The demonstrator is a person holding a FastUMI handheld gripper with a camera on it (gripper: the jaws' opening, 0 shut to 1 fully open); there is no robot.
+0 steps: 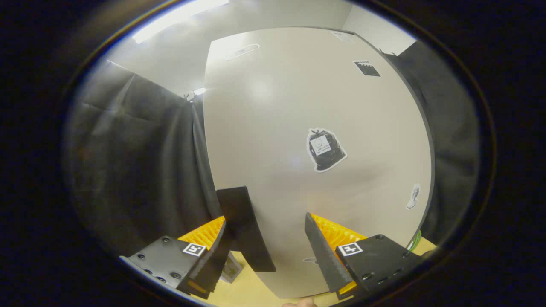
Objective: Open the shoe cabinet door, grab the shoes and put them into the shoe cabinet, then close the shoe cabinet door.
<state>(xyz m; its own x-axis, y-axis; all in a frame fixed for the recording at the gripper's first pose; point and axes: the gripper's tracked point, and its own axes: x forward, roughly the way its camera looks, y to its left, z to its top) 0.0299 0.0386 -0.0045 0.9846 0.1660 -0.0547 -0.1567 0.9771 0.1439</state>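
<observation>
The shoe cabinet's pale door (pixel 298 106) stands right in front of me, upright and very close. A black flat handle (pixel 244 228) sticks out near the door's left edge. My gripper (pixel 265 219) is open, with its fingers on either side of that handle. The handle lies close against the left finger (pixel 213 256), while the right finger (pixel 324 251) is well apart from it, in front of the door's face. No shoes are in sight.
Black cloth walls hang to the left (pixel 140 170) and right (pixel 448 149) of the door. Light wooden floor (pixel 256 294) runs under the fingers. The door carries a rubbish-bag sticker (pixel 325 150) and smaller stickers. A person's fingertip (pixel 298 303) peeks in below.
</observation>
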